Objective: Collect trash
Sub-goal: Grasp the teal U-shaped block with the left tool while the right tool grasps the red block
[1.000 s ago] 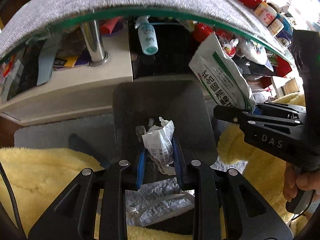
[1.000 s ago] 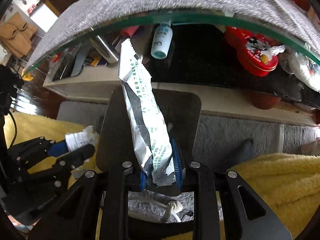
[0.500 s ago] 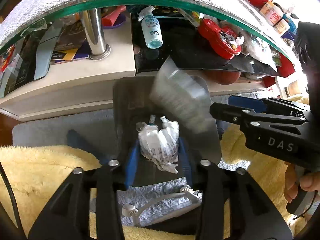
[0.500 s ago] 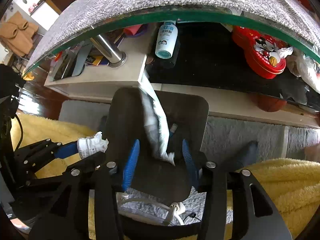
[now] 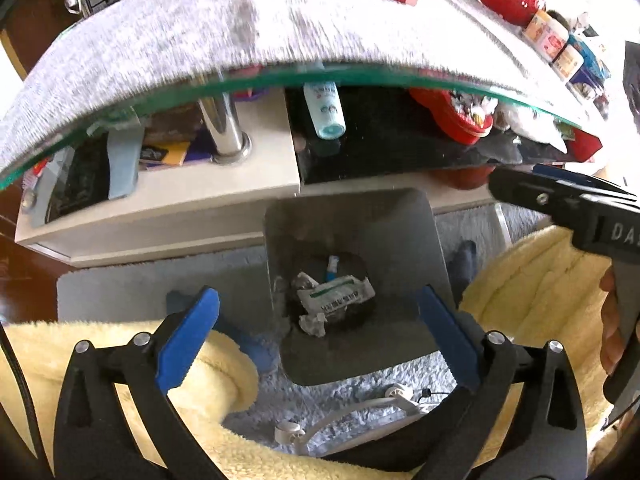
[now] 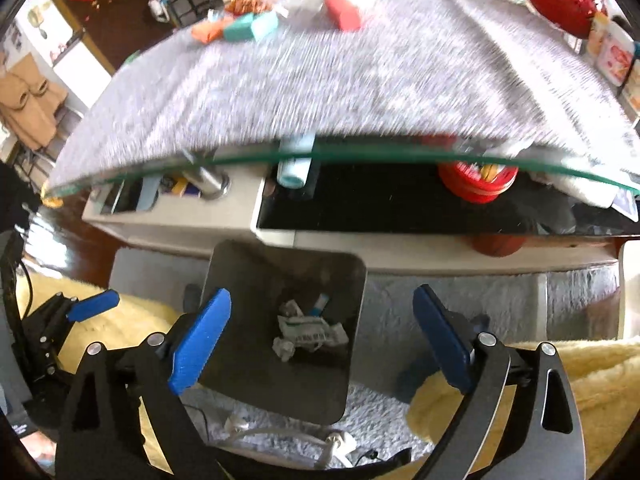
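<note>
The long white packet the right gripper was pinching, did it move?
Yes. The white packet dropped from between the right gripper pads, whose jaws are opening with nothing between them, down to the bottom of the dark bin.

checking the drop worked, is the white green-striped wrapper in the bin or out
In: the white green-striped wrapper lies crumpled at the bottom of the dark grey square bin.
</note>
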